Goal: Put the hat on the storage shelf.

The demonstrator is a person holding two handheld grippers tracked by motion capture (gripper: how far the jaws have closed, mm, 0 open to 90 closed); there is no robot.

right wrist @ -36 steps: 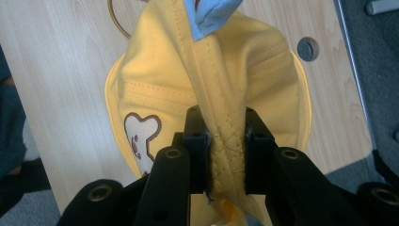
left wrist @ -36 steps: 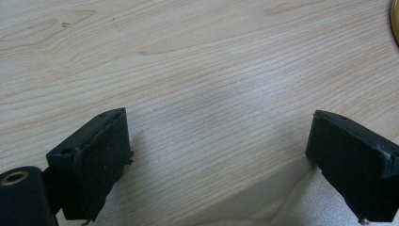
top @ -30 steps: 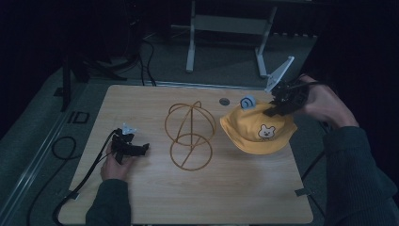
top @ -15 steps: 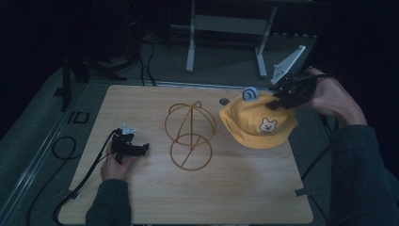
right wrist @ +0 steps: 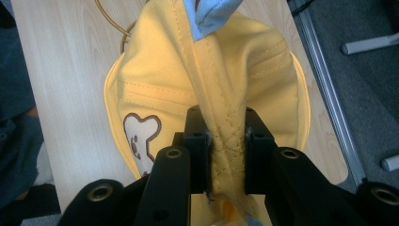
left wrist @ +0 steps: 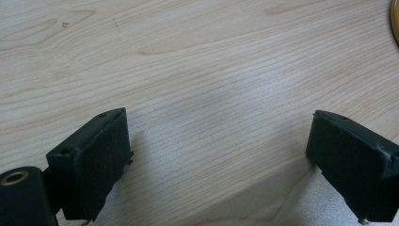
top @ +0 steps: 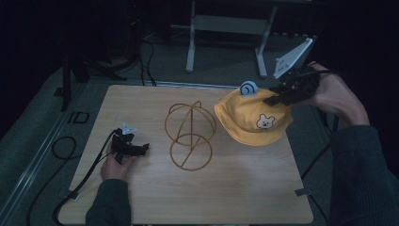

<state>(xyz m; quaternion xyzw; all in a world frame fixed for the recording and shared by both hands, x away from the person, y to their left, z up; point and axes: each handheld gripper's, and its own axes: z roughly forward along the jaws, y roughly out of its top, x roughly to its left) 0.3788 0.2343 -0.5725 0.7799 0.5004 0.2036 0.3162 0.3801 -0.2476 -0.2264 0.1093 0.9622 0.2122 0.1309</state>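
A pale wooden bench (top: 244, 188) carries the scene, with dark floor and a metal stand (top: 230, 28) behind its far edge. The largest thing on it is a yellow cap (top: 251, 120), lifted at the far right part of the bench, its brim sagging toward the wood; a small bear face (top: 265, 122) is stitched on its front, and a light blue tab (top: 247, 88) stands up at its top. No readable writing shows on the cap. Just to its left, at the middle of the bench, stands a wire frame (top: 190, 134) of golden rings, 1 ring lying flat and upright loops rising from it; cap and frame sit near each other, and I cannot tell whether they touch. The right gripper (right wrist: 226, 155) is pressed tight on a quilted fold of the cap's fabric, the 2 jaws squeezing it between them, and the right hand (top: 336, 94) holds it raised past the bench's right edge. The left gripper (left wrist: 216, 155) rests low at the left part of the bench, its 2 jaws spread wide over bare wood, holding nothing, with the left hand (top: 113, 165) behind it and a black cable (top: 80, 183) trailing off the near left side.
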